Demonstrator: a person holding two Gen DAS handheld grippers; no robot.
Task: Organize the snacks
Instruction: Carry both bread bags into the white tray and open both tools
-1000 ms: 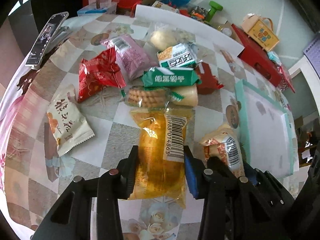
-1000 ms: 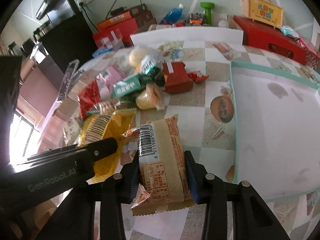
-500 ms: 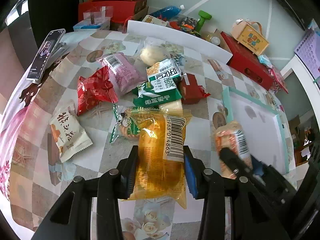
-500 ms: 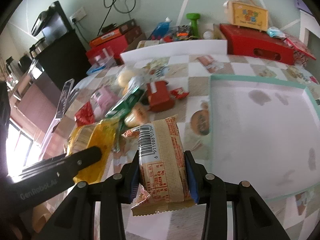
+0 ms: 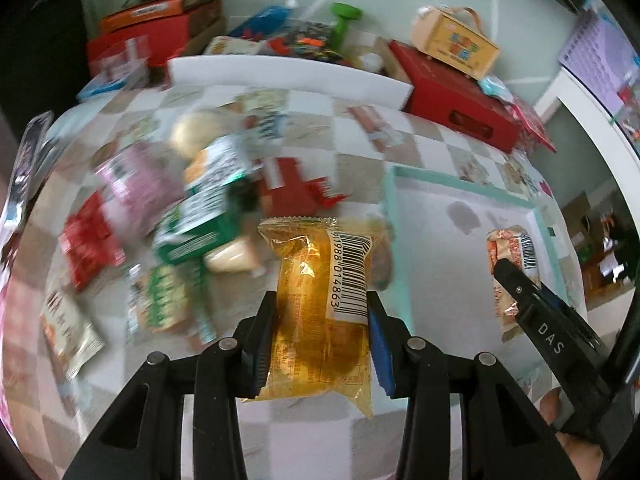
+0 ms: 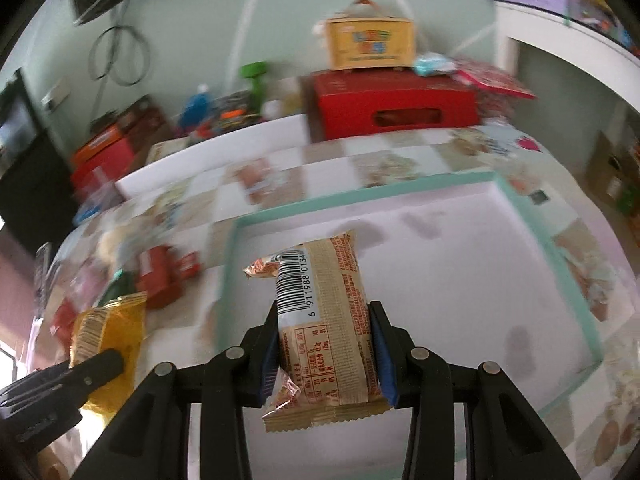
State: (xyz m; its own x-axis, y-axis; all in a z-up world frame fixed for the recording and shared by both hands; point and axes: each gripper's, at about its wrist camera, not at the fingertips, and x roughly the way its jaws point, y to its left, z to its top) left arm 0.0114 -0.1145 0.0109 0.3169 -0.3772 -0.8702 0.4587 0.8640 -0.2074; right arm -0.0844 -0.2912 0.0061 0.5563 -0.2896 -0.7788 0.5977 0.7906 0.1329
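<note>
My left gripper (image 5: 320, 340) is shut on a yellow snack packet (image 5: 320, 304) with a barcode label and holds it above the table by the left rim of the teal-edged white tray (image 5: 404, 272). My right gripper (image 6: 326, 344) is shut on a beige snack packet (image 6: 332, 320) and holds it over the tray (image 6: 556, 264). The beige packet (image 5: 510, 256) and the right gripper also show in the left wrist view. The yellow packet (image 6: 106, 328) shows at the left of the right wrist view.
A blurred pile of snack packets (image 5: 168, 216) lies on the checked tablecloth left of the tray. A red packet (image 5: 296, 188) lies near the tray's far left corner. A white board (image 5: 288, 76), red boxes (image 5: 452, 96) and a yellow carton (image 5: 456, 44) stand at the table's back.
Both grippers have lifted and swung right with their packets. The right gripper now hangs over the tray. The left gripper has come up to the tray's left rim.
</note>
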